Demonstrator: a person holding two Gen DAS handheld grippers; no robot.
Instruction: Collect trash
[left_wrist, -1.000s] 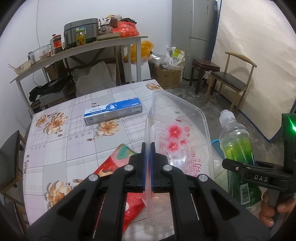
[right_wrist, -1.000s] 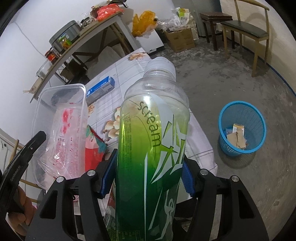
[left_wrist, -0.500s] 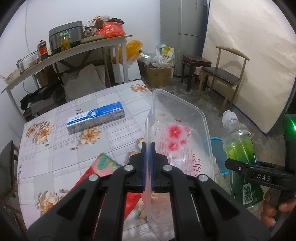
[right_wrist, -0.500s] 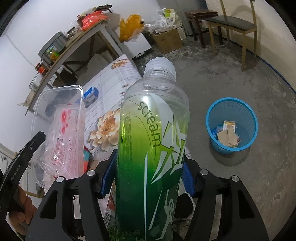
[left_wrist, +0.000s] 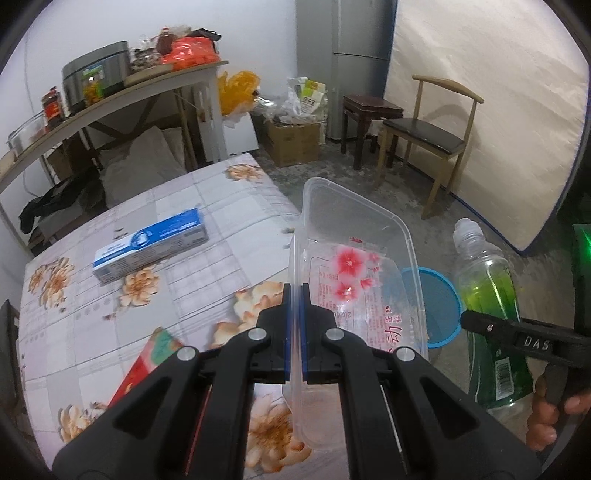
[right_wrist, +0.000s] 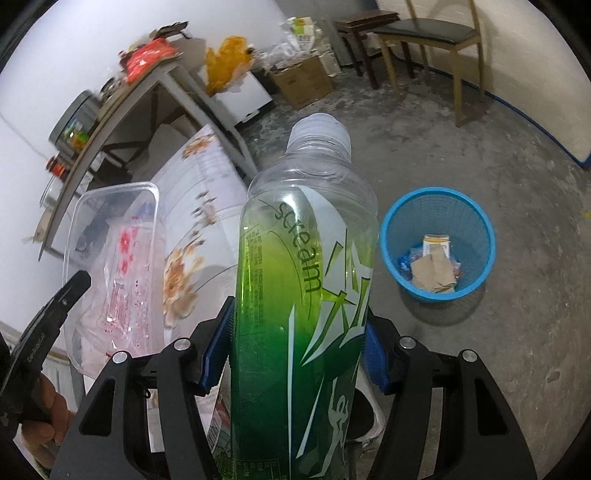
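My left gripper is shut on the side wall of a clear plastic food container with a red flower label, held up past the table's edge. My right gripper is shut on a green plastic bottle, which stands upright between the blue pads. The same bottle shows at the right of the left wrist view, and the container at the left of the right wrist view. A blue mesh waste basket with paper scraps inside stands on the floor, right of the bottle.
The floral-cloth table carries a blue-and-white box and a red packet. A shelf with a cooker and jars runs along the back wall. A wooden chair, a stool and a cardboard box stand on the concrete floor.
Both grippers have carried their loads away from the table toward the floor side. The blue basket has grown larger in the right wrist view, and the table has slid left.
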